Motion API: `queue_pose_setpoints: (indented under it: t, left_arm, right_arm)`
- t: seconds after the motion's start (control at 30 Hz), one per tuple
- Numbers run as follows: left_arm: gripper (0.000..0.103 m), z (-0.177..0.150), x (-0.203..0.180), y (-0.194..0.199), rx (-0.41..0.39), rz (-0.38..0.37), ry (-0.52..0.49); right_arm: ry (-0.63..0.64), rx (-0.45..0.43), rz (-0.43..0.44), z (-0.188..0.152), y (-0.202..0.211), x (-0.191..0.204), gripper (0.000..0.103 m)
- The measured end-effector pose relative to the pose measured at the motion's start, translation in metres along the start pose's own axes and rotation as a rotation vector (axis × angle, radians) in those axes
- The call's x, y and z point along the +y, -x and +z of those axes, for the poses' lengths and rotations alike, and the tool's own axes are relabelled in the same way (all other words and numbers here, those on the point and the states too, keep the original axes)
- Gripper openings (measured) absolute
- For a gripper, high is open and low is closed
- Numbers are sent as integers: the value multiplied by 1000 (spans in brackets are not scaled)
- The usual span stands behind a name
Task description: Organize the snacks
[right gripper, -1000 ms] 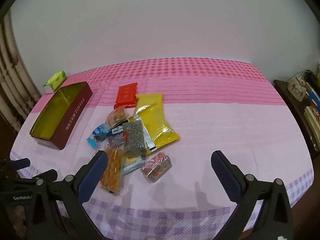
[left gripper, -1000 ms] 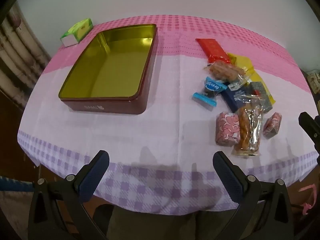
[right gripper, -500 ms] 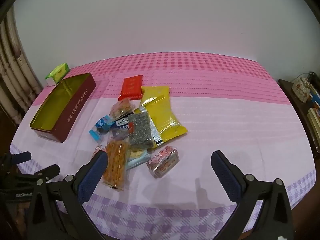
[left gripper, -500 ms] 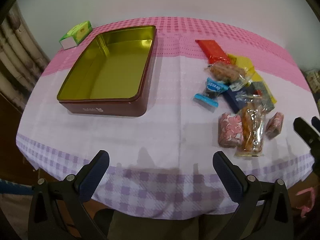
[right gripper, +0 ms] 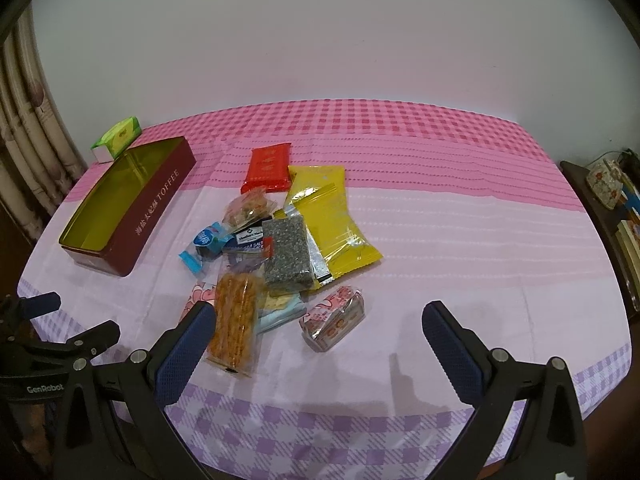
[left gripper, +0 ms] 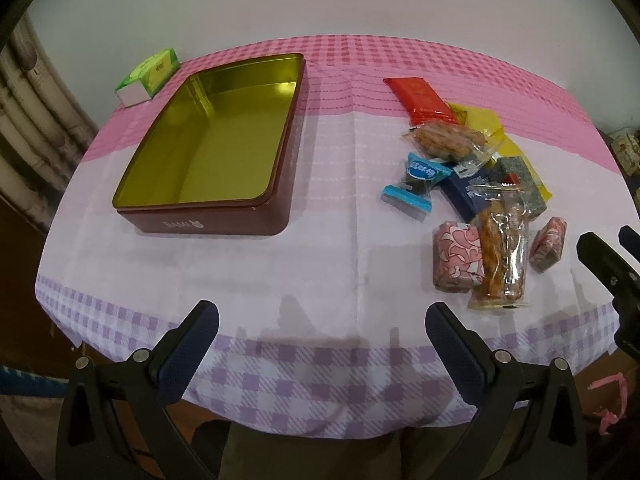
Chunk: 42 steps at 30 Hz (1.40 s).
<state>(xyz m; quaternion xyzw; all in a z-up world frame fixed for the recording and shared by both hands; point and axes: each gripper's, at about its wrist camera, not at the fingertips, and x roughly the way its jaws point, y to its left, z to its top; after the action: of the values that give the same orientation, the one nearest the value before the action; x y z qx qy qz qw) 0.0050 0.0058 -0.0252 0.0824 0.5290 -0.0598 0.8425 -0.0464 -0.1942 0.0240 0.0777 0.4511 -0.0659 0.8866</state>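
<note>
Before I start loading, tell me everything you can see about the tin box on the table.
The tin box is a shallow rectangular metal tin with rounded corners, maroon outside and shiny gold inside. It has no lid on and nothing in it. White lettering runs along its long side, reading TOFFEE, with a small logo on the short near end. It sits flat on the checked tablecloth, left of the snack pile, near a green carton but apart from it.

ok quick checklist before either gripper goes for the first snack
1. Tin open, inside bare: ok.
2. Left gripper open, holding nothing: ok.
3. Right gripper open, holding nothing: ok.
4. Pink-wrapped snack lies apart from the pile, free to pinch: ok.
5. Orange stick pack overlaps other packs: not ok for a clean single pick.
6. Green box beside the tin, clear of its opening: ok.
</note>
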Motion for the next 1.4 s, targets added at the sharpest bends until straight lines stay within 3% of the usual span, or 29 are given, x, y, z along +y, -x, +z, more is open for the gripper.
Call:
queue_pose_setpoints:
  t: [1.4]
  left_arm:
    - [103,-2,4,-2,4,23,4]
  right_arm:
    - [3,8,-13,-2,-4,3,102]
